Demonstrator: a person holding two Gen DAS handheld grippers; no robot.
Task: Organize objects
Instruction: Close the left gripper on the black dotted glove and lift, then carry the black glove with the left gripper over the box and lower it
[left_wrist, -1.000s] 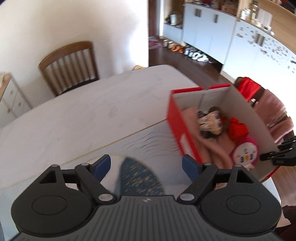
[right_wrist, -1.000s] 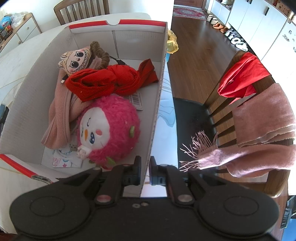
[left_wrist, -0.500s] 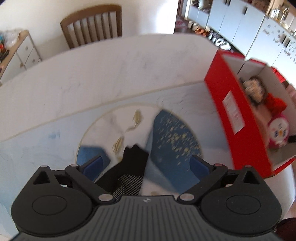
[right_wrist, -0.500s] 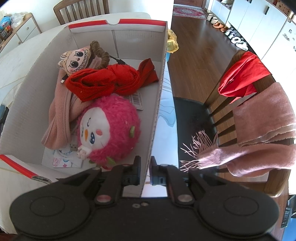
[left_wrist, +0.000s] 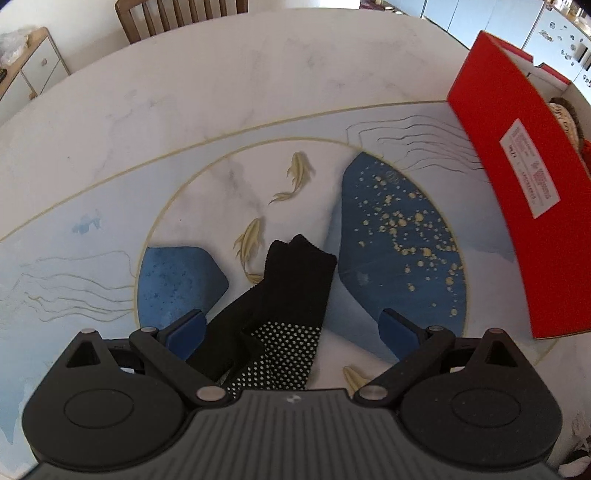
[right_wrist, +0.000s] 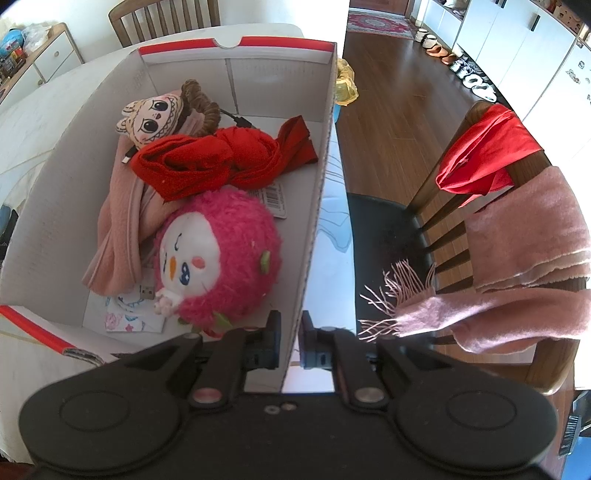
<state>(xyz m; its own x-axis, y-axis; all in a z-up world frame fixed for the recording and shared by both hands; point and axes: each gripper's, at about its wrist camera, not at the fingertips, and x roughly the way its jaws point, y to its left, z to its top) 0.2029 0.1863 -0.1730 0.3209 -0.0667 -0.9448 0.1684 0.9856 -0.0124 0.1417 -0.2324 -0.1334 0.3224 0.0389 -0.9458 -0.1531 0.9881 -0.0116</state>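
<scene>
Socks (left_wrist: 291, 295) — black knit, one with a patch of pale grip dots on the sole — lie in a loose heap on the desk (left_wrist: 221, 110), over the painted circle with its blue patches and gold fish. Whether two socks make up the heap cannot be told for sure. The left gripper (left_wrist: 291, 325) hangs over them with its blue fingers (left_wrist: 186, 328) spread wide, one on either side of the heap, neither pressing on the cloth.

One red box (left_wrist: 517, 192) stands at the desk's right edge, a white label on its outer wall. The right gripper (right_wrist: 290, 341) is closed narrow on that box's near wall (right_wrist: 314, 240), one finger inside and one outside. Inside lie one pink plush ball (right_wrist: 221, 258) with a white face, one flat doll (right_wrist: 151, 114) with big eyes and a brown braid, one red cloth (right_wrist: 221, 158), one pink garment (right_wrist: 118, 240), and a black cable — its plug shows beside the plush.
</scene>
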